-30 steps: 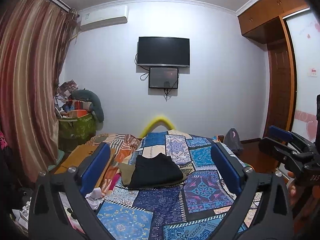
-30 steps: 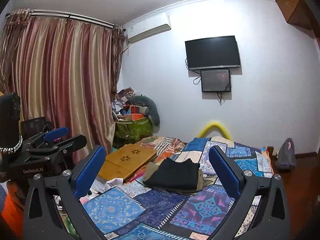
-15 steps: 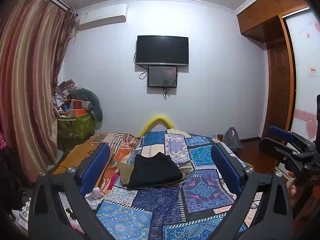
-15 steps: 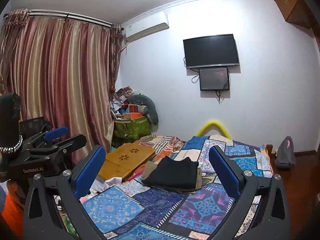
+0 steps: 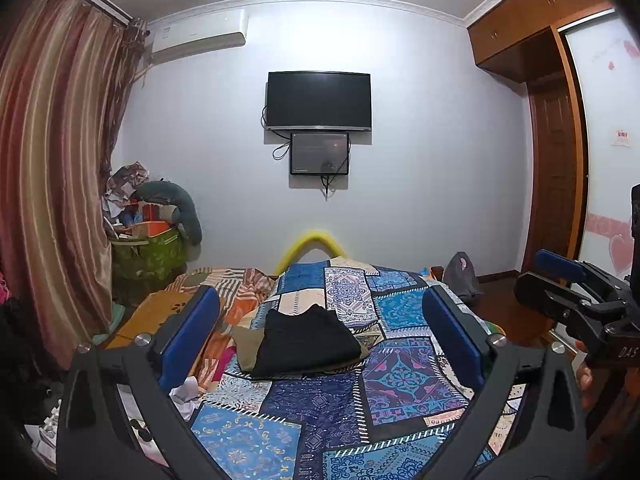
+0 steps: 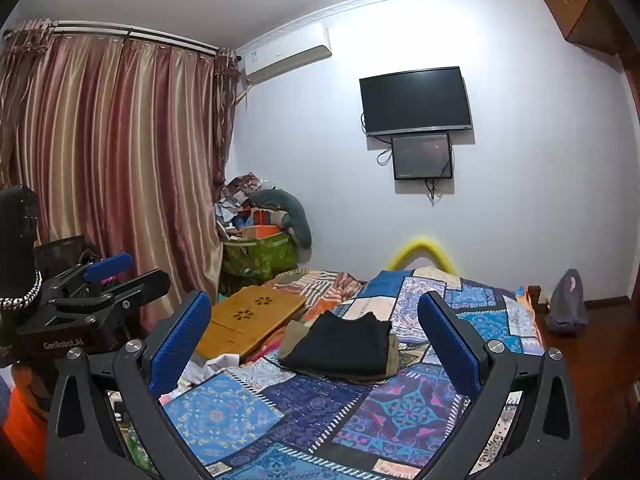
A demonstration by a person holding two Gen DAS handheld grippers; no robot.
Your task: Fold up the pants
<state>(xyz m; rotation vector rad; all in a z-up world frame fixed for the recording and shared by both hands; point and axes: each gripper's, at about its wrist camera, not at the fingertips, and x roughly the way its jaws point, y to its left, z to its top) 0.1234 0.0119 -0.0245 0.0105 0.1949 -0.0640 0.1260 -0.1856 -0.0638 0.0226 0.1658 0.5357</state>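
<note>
Though folded, soft black pants (image 5: 306, 338) (image 6: 340, 346), rectangular.

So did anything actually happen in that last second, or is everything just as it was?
Hardly anything. Both cameras drifted a touch, so the room sits slightly differently in view. Nothing was taken hold of or let go: the left gripper and right gripper hang over the bed with jaws wide apart and empty. The folded black pants lie where they were, atop a khaki garment.
</note>
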